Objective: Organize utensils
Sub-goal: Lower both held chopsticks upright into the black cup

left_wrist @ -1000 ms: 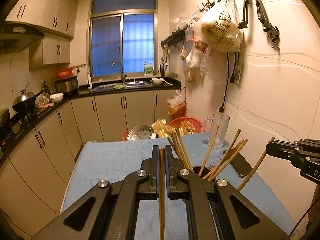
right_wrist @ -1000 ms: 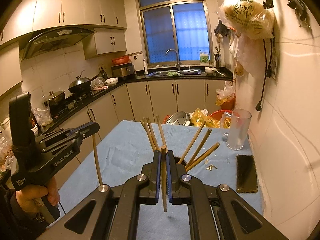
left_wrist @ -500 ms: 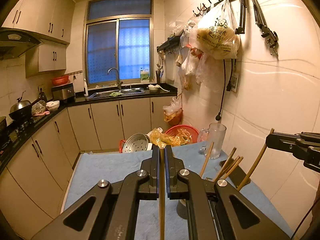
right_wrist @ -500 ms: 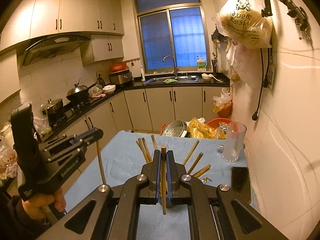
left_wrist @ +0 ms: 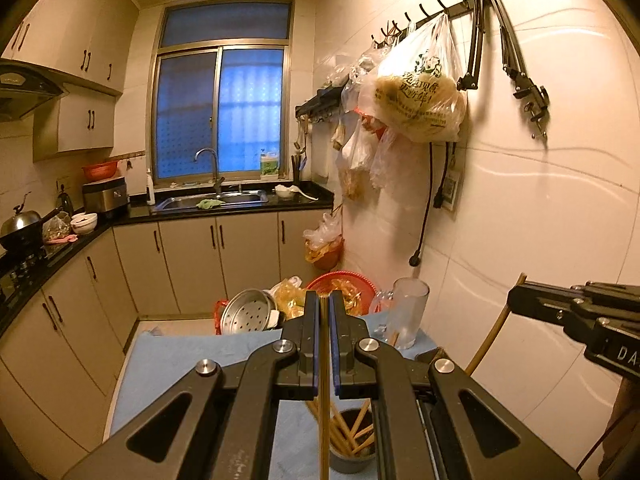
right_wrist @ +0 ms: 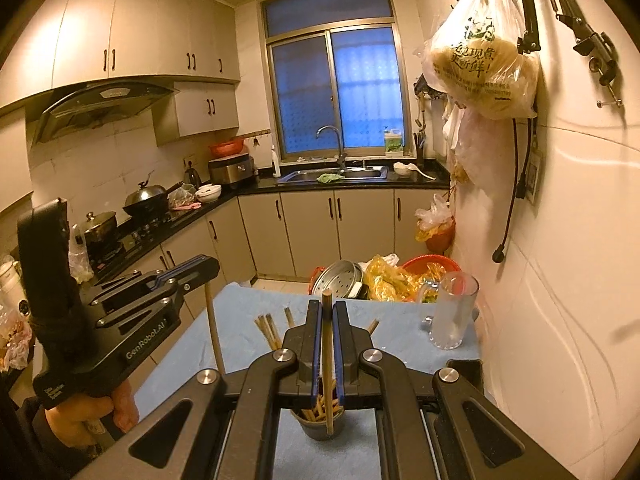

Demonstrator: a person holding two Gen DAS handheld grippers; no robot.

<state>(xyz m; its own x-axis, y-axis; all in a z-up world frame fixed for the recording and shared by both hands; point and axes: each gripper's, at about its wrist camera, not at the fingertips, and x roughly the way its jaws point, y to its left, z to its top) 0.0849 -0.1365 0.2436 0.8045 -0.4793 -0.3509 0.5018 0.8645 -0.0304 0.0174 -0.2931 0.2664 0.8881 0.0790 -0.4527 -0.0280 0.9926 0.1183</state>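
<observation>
You've lifted both grippers: left gripper [left_wrist: 324,344] and right gripper [right_wrist: 327,344] each have jaws clamped on one chopstick [left_wrist: 323,420], above the cup [right_wrist: 318,426] of chopsticks on the surface [right_wrist: 392,328].

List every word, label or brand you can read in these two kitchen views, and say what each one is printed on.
"GenRobot.AI": side of the left tool.
"DA", cut off at the frame edge: body of the right tool.
Printed characters on the hanging plastic bag: too blurred to read reliably.
Small label at the left tool's base: unreadable.
</observation>
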